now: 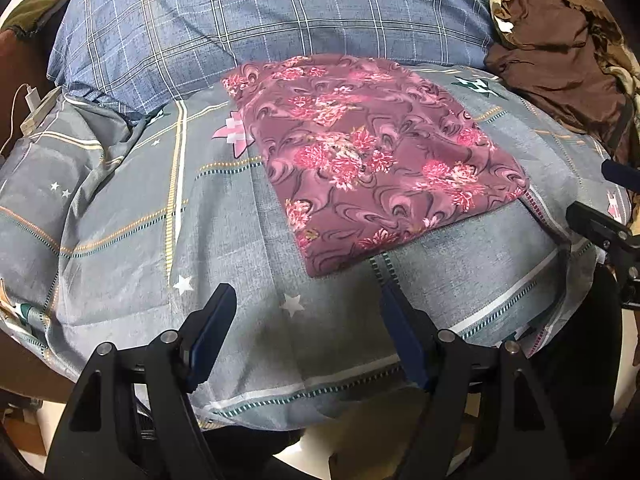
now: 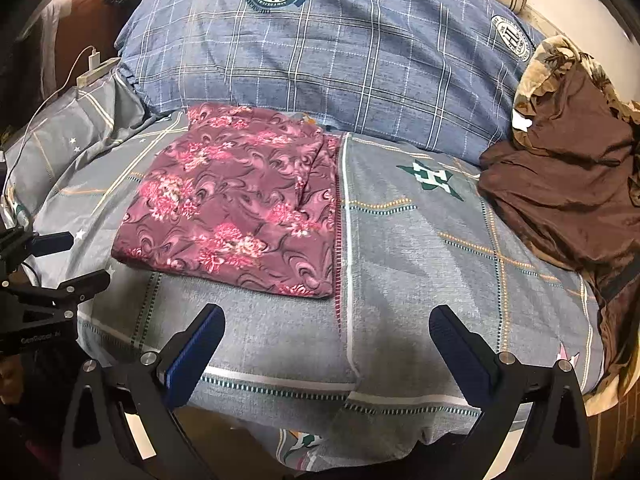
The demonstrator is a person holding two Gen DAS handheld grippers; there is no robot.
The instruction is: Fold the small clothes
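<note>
A maroon cloth with pink flowers [image 1: 372, 156] lies folded into a flat rectangle on the grey patterned bedsheet [image 1: 240, 240]. It also shows in the right wrist view [image 2: 236, 204]. My left gripper [image 1: 306, 300] is open and empty, just short of the cloth's near corner. My right gripper [image 2: 326, 320] is open and empty, just in front of the cloth's near edge. The right gripper shows at the right edge of the left wrist view [image 1: 596, 196], and the left gripper at the left edge of the right wrist view [image 2: 80, 256].
A blue plaid pillow [image 2: 320, 56] lies behind the cloth. A crumpled brown garment [image 2: 560, 184] is heaped at the right. A white charger and cable [image 2: 94, 60] sit at the far left. The bed's near edge [image 2: 340, 412] is below my grippers.
</note>
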